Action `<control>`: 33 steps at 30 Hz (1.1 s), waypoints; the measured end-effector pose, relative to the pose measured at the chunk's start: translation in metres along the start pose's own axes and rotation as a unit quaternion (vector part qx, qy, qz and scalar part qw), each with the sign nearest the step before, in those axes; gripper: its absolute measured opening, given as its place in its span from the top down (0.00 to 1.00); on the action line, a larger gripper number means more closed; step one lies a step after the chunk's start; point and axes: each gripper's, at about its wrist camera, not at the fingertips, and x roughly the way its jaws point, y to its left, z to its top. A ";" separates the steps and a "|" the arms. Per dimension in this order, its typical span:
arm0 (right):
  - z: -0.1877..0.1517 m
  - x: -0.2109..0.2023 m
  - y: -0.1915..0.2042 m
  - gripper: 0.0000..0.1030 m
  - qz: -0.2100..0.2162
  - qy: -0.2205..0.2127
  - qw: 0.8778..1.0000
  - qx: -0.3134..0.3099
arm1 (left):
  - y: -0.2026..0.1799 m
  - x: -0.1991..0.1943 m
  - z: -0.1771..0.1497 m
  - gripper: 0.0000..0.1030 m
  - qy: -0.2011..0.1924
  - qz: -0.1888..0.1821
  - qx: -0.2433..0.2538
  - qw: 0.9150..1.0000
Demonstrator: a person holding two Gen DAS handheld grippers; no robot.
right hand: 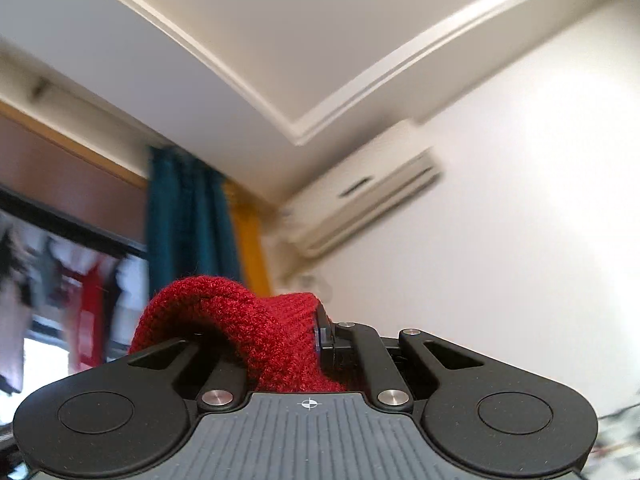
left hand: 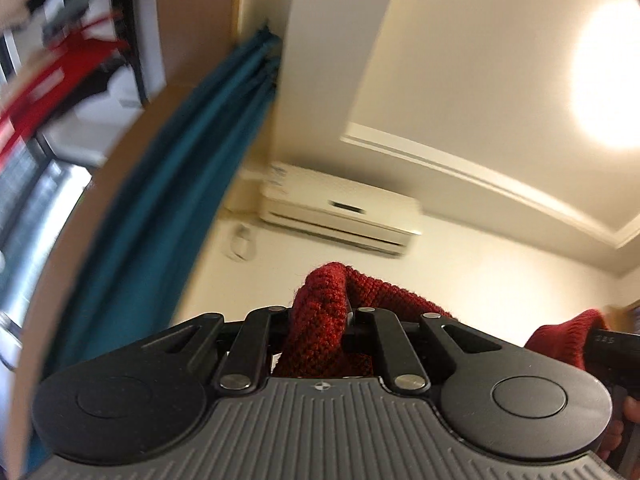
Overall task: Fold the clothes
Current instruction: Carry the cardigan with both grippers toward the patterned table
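Two grippers were each clamped on a part of the same red knitted garment [left hand: 320,320], and both pointed upward toward the ceiling [right hand: 224,40].

Left wrist view: the left gripper [left hand: 347,320] had its jaws clenched on a thick bunched fold of the red knit, which rose above the jaws and trailed off to the right. At the right edge, another lump of the red knit sat against the black body of the right gripper [left hand: 612,344], with a bit of the person's hand [left hand: 630,412] below it. A teal curtain [left hand: 168,208] hung at the left, blurred. A wall air conditioner [left hand: 340,216] sat high on the wall behind, and a bright ceiling lamp [left hand: 612,76] glared at upper right.

Right wrist view: the right gripper [right hand: 312,336] was closed tight on a rolled, ribbed edge of the red knit, which bulged over the left jaw and filled the gap. The garment was held up in the air; no tabletop or other support was in view. Blurred clothes [right hand: 80,296] hung by the window at lower left.
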 end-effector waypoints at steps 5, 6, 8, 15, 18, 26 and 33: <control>0.027 -0.069 -0.006 0.94 -0.091 0.044 0.994 -0.037 | -0.030 -0.018 -0.034 0.88 0.026 -0.041 -0.050 0.998; 0.030 -0.080 -0.008 0.94 -0.107 0.056 0.992 -0.041 | -0.036 -0.017 -0.041 0.88 0.039 -0.045 -0.059 0.996; 0.032 -0.102 -0.016 0.94 -0.138 0.077 0.986 -0.046 | -0.050 -0.012 -0.057 0.88 0.071 -0.061 -0.074 0.993; 0.025 -0.161 -0.071 0.94 -0.194 0.114 0.973 -0.055 | -0.113 0.018 -0.113 0.89 0.143 -0.112 -0.090 0.979; 0.027 -0.182 -0.104 0.94 -0.198 0.122 0.971 -0.057 | -0.153 0.034 -0.136 0.89 0.137 -0.135 -0.101 0.976; 0.090 -0.204 -0.227 0.94 -0.161 0.140 0.975 -0.065 | -0.275 0.092 -0.196 0.89 0.127 -0.088 -0.083 0.984; 0.145 -0.158 -0.337 0.94 -0.157 0.145 0.975 -0.057 | -0.328 0.148 -0.207 0.89 0.098 -0.039 -0.059 0.993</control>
